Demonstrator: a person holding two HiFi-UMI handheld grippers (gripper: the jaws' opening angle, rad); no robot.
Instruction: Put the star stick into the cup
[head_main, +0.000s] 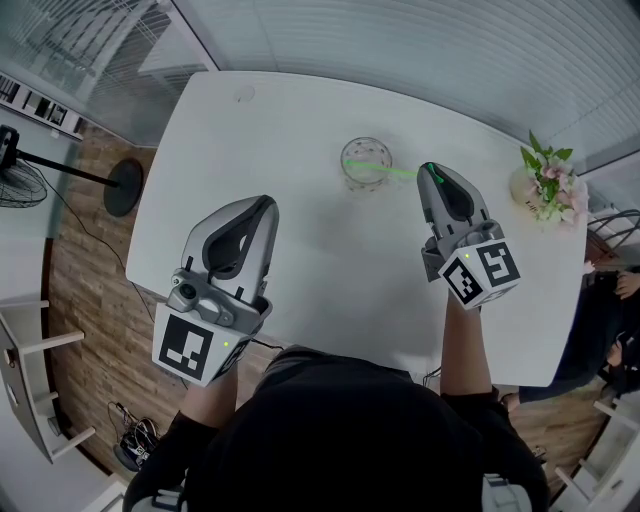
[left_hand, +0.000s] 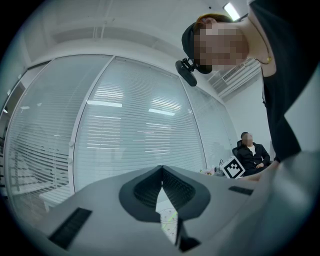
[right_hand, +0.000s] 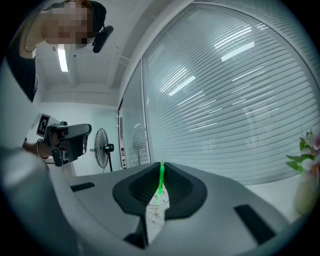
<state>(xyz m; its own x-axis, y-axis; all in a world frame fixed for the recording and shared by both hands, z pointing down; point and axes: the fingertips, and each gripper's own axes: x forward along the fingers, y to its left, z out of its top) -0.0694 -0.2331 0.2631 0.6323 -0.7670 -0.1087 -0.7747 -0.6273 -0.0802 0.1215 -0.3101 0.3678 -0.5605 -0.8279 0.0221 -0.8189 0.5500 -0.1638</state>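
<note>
Star stick (head_main: 395, 171) pinched in level right hand-held gripper (head_main: 428, 168), tip @ cup (head_main: 366, 140).

Room around the clear glass cup (head_main: 366, 162)
A pink-flowered white vase (head_main: 545, 188) is standing well right of it; white tabletop (head_main: 300, 130) elsewhere is lying open.

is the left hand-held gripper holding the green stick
No, the right hand-held gripper clamps the stick; the left hand-held gripper is empty.
</note>
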